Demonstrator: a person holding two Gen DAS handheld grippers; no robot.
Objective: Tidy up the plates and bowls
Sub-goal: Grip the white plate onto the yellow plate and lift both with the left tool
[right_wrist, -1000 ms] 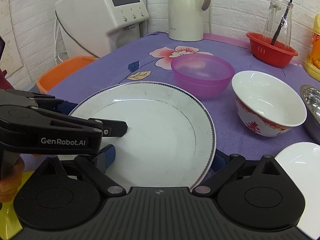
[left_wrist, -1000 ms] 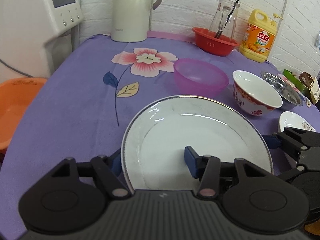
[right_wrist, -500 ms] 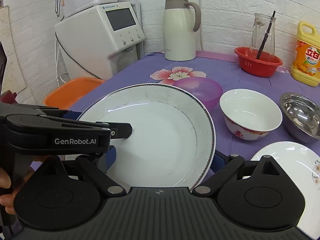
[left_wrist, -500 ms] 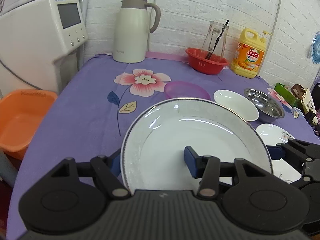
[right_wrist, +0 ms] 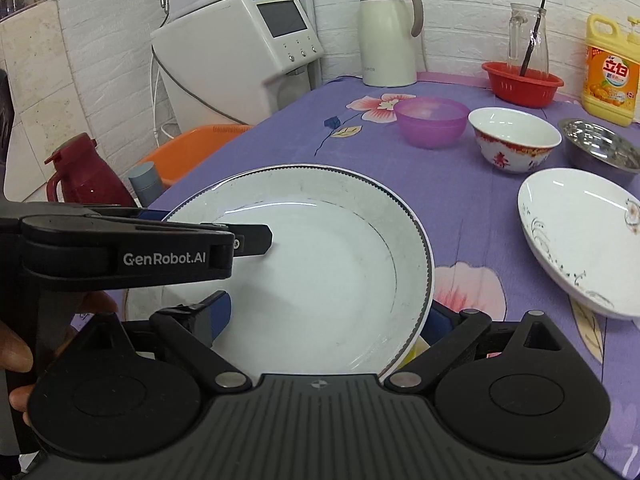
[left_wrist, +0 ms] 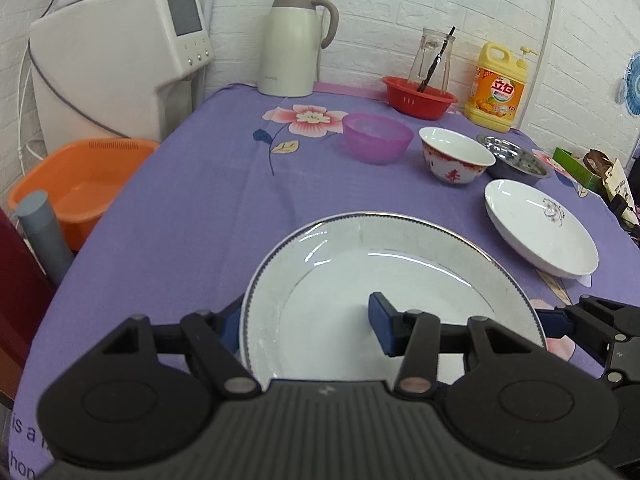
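Note:
A large white plate with a dark rim [left_wrist: 360,280] [right_wrist: 320,248] is held in the air above the purple table by both grippers. My left gripper [left_wrist: 306,324] is shut on its left edge; it also shows in the right wrist view [right_wrist: 256,240]. My right gripper [right_wrist: 328,316] is shut on its right edge; it also shows in the left wrist view [left_wrist: 560,322]. On the table stand a pink plastic bowl [left_wrist: 376,138], a red-patterned white bowl [left_wrist: 456,158], a steel bowl [left_wrist: 514,158] and a smaller white plate [left_wrist: 540,232].
At the back stand a cream thermos jug [left_wrist: 290,40], a red basket [left_wrist: 418,96] with a glass jar, and a yellow detergent bottle [left_wrist: 498,88]. A white appliance [left_wrist: 120,60] and an orange basin [left_wrist: 84,184] are left of the table.
Both grippers have lifted the large plate and drawn it back toward the near table edge. The bowls and the small plate now lie well beyond it.

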